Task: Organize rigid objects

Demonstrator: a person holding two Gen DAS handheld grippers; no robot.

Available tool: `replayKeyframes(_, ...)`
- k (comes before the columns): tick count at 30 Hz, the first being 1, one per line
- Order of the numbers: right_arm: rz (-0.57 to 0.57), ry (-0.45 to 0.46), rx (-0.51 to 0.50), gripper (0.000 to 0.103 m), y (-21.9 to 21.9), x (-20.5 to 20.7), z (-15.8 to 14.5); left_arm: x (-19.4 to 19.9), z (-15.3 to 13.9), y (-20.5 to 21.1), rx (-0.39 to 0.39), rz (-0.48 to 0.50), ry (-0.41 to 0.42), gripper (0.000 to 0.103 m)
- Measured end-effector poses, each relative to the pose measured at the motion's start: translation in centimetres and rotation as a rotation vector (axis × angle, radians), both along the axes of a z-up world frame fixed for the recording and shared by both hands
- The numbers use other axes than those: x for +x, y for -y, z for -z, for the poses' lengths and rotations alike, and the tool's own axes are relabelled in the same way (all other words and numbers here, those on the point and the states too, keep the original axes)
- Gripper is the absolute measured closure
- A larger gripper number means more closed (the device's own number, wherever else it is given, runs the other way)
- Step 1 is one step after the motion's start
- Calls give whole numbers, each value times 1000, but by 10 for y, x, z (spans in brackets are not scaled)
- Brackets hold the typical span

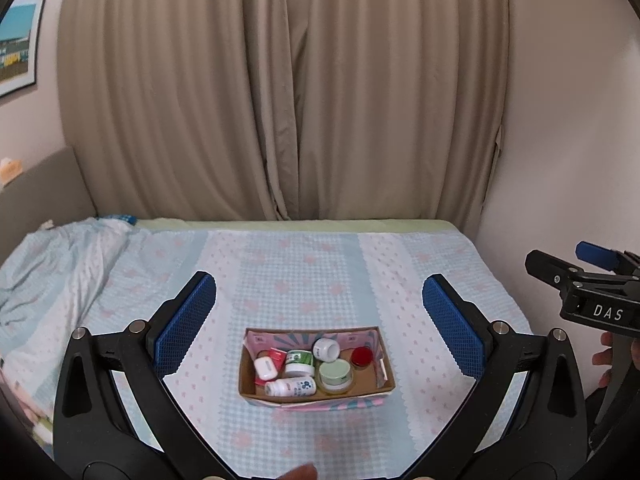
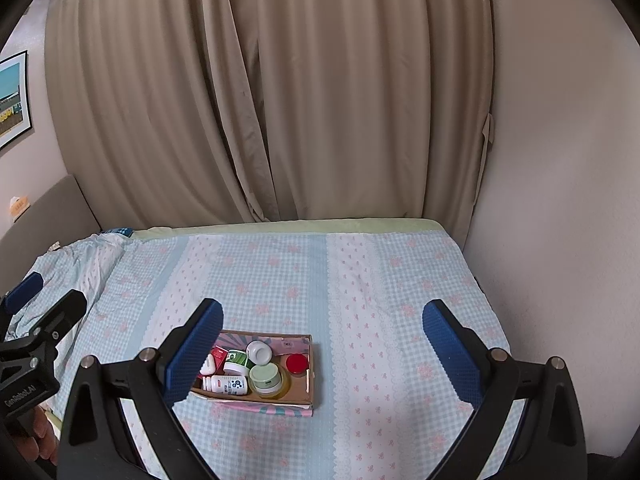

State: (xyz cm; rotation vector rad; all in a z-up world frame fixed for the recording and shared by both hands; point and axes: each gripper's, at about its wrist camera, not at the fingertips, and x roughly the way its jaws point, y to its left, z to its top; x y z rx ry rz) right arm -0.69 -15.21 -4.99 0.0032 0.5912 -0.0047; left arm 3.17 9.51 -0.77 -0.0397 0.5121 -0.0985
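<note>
Box (image 1: 248,364) sits on bedspread (image 1: 304,276), near its front edge, all items inside. In box: white bottle (image 1: 290,387) lying on its side along near wall; pale-green jar (image 1: 335,376) upright just right of bottle; green-label jar (image 1: 299,362) behind bottle, mid-box; white-cap jar (image 1: 326,349) tipped over against far wall; red-lid jar (image 1: 361,357) at right end of box; small white container (image 1: 265,368) and red pack (image 1: 277,356) at left end of box, touching. Contact between jars too small to call.

Left gripper (image 1: 319,322) released, jaws spread wide, nothing between pads; box framed between fingers but well below them, no contact. Right gripper (image 2: 322,340) also released, jaws wide apart, empty; left finger (image 2: 196,354) overlaps left end of box in right wrist view, no contact visible. Both grippers held above and in front of box, right one to box's right, left one to box's left.

Behind box: curtain (image 1: 280,88) past far edge of bed. Left of box: rumpled sheet (image 1: 52,256), picture (image 1: 18,42) on wall beyond it.
</note>
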Motion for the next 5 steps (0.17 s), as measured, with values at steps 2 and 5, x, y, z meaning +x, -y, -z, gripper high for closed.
replayKeyframes(2, 5, -6, 2, 4, -2, 0, 3, 1, 2, -2, -11, -3, -3, 0)
replayKeyframes(5, 8, -28, 6, 4, -3, 5, 9, 4, 9, -6, -16, -7, -34, 0)
